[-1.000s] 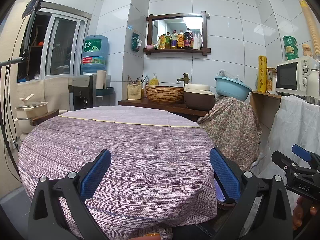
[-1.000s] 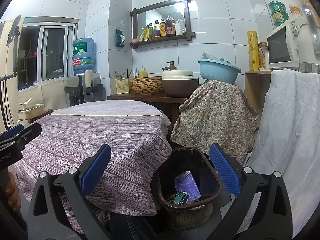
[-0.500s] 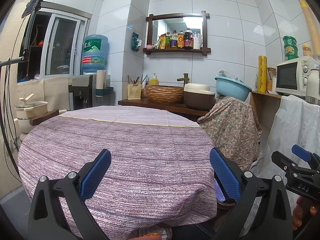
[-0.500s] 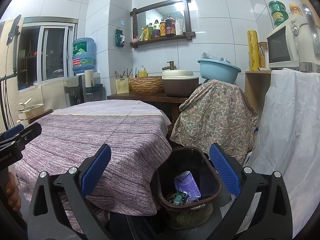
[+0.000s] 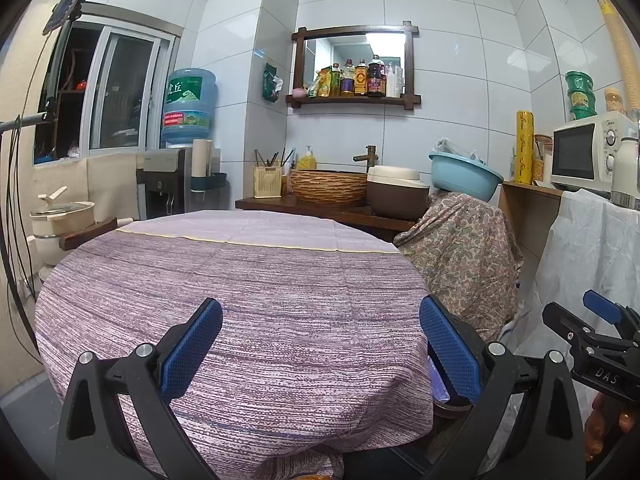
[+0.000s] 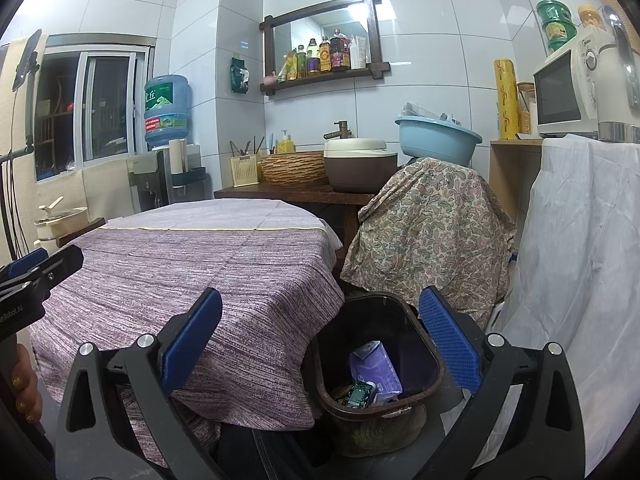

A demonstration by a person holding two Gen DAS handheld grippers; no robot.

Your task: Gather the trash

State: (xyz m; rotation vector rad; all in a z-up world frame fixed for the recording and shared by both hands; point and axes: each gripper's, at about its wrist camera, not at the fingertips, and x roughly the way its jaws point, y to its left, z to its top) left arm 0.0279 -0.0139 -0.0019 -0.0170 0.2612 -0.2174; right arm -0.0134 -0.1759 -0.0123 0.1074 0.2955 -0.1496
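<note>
Indoors: round table (image 5: 248, 304) under purple cloth; tiled kitchen walls (image 5: 436, 120).

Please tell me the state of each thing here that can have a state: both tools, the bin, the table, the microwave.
Left tool: open, holding nothing.
Right tool: open, holding nothing.
Trash bin: uncovered, holds a purple packet and a green wrapper.
Round table: covered with purple cloth.
Microwave: door shut.

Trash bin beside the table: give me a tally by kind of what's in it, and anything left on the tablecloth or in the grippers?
In the trash bin:
Purple carton: 1
Green packet: 1
On the tablecloth: 0
In the left gripper: 0
In the right gripper: 0
Total seen: 2; more may lie hidden under these.
</note>
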